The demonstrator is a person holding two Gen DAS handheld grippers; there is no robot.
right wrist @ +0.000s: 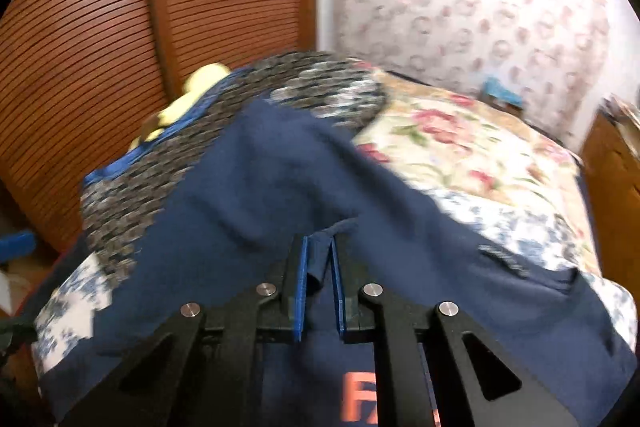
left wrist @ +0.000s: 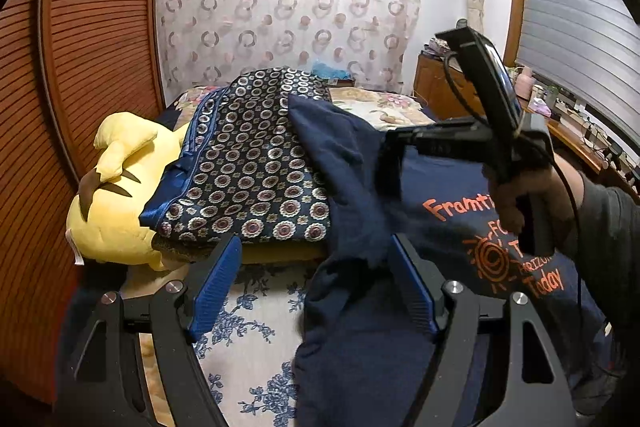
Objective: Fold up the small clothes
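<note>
A bedroom, mid-fold: your right gripper [right wrist: 319,279] is clamped on a pinch of the navy T-shirt [right wrist: 280,179], its blue pads [right wrist: 301,287] drawn nearly together with a ridge of cloth between them. Your left gripper [left wrist: 316,287] stands wide apart and holds nothing; the shirt's left edge drapes between its fingers and lies against the right-hand pad [left wrist: 412,291], though whether cloth and pad actually touch is hard to tell.

The shirt lies spread ahead of both tongs on the floral bedspread [left wrist: 248,339], its orange lettering [left wrist: 516,247] face up to the right of the left tongs and just beneath the right ones. Its far end rides up over the patterned quilt [left wrist: 248,163] beyond the left tongs, with the yellow plush toy [left wrist: 116,203] further to their left.

Judged from this, the fold is barely begun. You have one grip taken near the top of the shirt; no crease, tucked sleeve or doubled panel shows. The right wrist view is blurred, so finer folds could be missed. Left to do: take a second hold with the free left tongs, lay the sides in, then double the shirt over. No other small clothes, folded or waiting, can be made out.
</note>
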